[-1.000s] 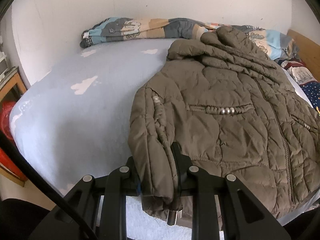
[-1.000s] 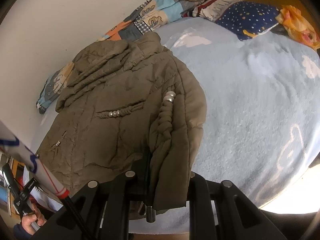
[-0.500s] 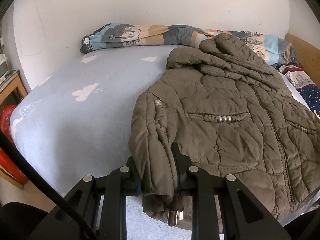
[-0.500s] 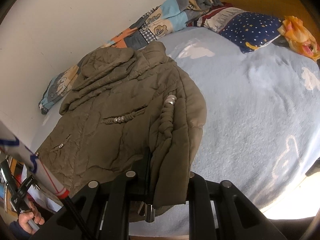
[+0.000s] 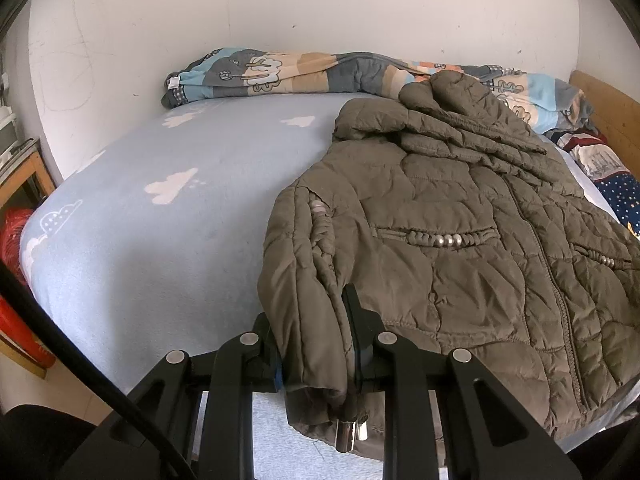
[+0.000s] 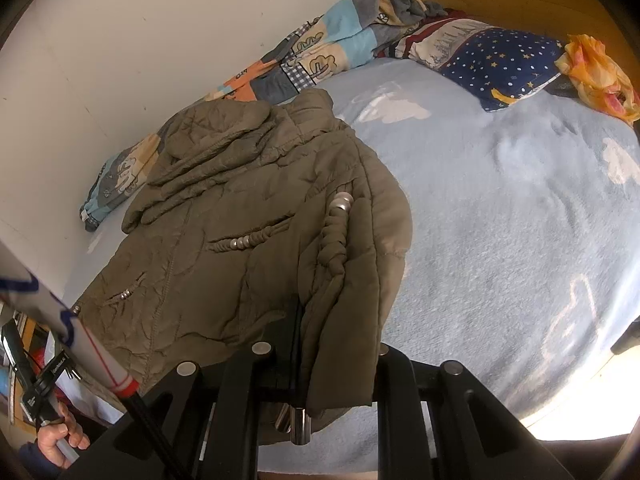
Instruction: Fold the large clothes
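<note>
The left gripper [image 5: 316, 344] is clamped on the near left hem of the olive quilted jacket [image 5: 460, 240], which lies near the front edge of the bed [image 5: 160, 240]. The right gripper [image 6: 340, 356] pinches the opposite hem corner. Best to lift both corners evenly toward the collar. The padding is puffy and slippery; the bedsheet is fleecy.

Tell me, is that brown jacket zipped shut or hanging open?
Shut, as far as shows: the jacket lies front up on the bed, its zip line closed down the middle. The top hides under the hood.
</note>
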A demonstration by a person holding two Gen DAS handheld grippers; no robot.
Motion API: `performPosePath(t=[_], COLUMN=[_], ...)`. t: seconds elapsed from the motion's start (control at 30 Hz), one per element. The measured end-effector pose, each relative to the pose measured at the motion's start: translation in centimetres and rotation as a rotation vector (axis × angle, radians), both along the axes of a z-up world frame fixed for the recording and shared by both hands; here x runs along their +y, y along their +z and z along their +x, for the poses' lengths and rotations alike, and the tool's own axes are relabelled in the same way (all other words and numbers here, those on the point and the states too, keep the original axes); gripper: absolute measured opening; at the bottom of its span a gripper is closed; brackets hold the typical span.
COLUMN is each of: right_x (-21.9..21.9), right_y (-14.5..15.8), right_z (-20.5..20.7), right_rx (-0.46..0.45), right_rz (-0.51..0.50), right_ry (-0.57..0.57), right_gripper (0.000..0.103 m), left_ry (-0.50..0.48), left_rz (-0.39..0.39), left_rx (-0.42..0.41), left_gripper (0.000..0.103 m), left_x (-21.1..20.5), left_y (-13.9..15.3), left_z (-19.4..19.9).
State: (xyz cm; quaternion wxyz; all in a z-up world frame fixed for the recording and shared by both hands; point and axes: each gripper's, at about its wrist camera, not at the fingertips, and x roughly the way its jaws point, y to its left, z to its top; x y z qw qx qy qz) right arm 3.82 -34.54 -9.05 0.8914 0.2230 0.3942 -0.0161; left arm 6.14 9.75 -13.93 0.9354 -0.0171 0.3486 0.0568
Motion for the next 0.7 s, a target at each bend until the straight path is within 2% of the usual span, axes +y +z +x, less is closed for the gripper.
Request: performPosePath(t=[0.7], right_x=[0.23], right_y=[0.2], right_z=[0.02], right_rx=[-0.006], right_rz=[-0.021], right_ry=[0.006], right_gripper=[0.016], left_ry=[-0.006], left_rz=[0.029], left_rx=[-0.027], left_gripper=[0.022], left_x=[-0.6], left_y=[0.42], left_z=[-0.53])
